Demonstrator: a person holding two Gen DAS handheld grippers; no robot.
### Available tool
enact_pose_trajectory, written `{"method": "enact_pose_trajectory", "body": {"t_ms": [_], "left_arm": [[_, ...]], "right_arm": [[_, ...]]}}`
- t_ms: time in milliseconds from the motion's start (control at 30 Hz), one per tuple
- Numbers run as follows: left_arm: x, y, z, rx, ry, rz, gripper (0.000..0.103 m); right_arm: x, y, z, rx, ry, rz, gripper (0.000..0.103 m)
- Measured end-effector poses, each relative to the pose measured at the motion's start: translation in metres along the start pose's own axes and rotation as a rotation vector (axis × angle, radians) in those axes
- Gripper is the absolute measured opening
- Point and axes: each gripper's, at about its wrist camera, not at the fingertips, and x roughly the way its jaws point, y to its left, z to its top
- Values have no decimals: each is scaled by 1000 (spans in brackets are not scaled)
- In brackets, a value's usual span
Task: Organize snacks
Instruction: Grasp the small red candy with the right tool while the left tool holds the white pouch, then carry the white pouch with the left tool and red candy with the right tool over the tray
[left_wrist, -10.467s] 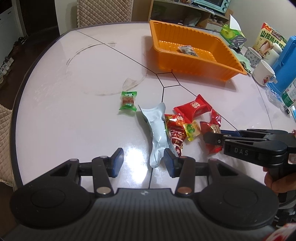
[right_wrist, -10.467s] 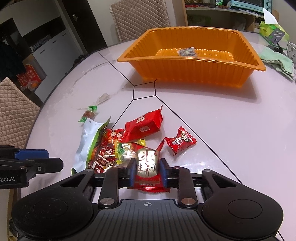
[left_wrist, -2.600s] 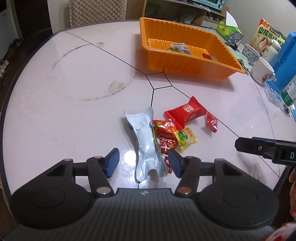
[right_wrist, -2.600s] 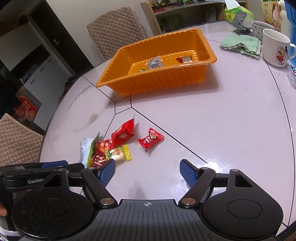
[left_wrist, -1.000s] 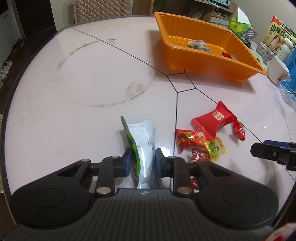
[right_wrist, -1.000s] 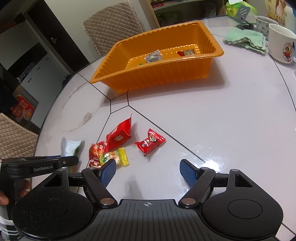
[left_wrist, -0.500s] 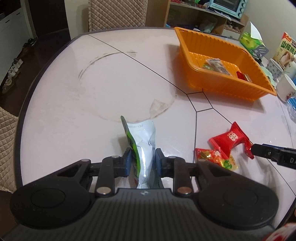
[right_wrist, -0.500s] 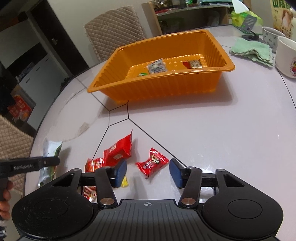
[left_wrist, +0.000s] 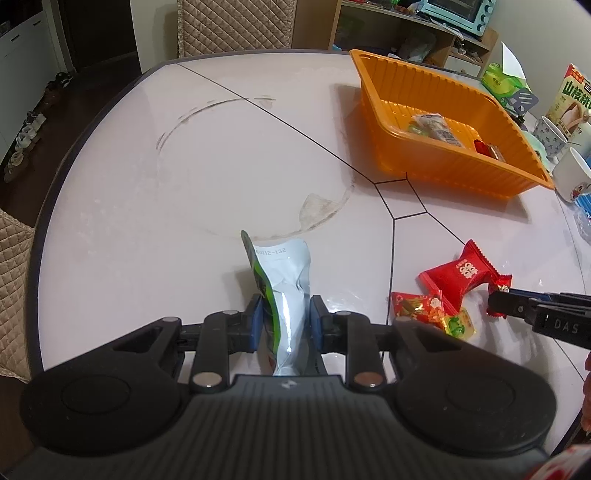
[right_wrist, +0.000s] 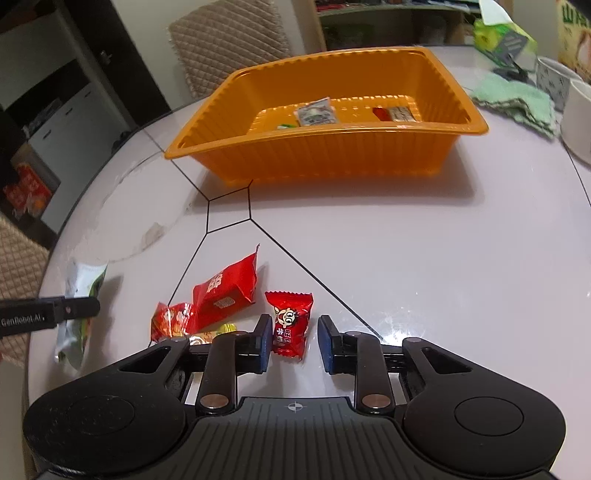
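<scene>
My left gripper (left_wrist: 284, 321) pinches the silver-green pouch (left_wrist: 280, 291), light, crinkly and limp, held low near its bottom seal over the tabletop (left_wrist: 147, 221). My right gripper (right_wrist: 291, 341) has just been closing its fingers around the small red candy (right_wrist: 290, 321), not yet squeezing; I judge it slippery, best taken across its padded middle. The orange tray (right_wrist: 325, 162) waits beyond.

The left gripper (left_wrist: 285, 321) points steeply down, its blue pads clamped on a silver-green pouch (left_wrist: 282, 291). At its 3 o'clock, the right gripper (right_wrist: 292, 341) also tilts downward; its jaws have just been closing around a small red candy (right_wrist: 290, 323), a gap showing at the right pad.
</scene>
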Motion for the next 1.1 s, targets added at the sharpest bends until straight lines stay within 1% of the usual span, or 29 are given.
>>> {"method": "enact_pose_trajectory", "body": {"t_ms": [100, 300, 667, 933, 1100], "left_arm": [[0, -1, -1, 1, 2, -1, 23], [-1, -1, -1, 2, 1, 1, 23], [-6, -3, 1, 8, -6, -5, 23], [-15, -7, 8, 27, -23, -15, 23], [-21, -12, 19, 52, -42, -28, 23]], "right_arm": [[1, 0, 1, -10, 5, 6, 20], [1, 4, 0, -45, 2, -1, 20], [-3, 1, 1, -49, -7, 10, 19], [-18, -4, 8, -42, -33, 32, 19], [-31, -10, 16, -43, -58, 42, 19]]}}
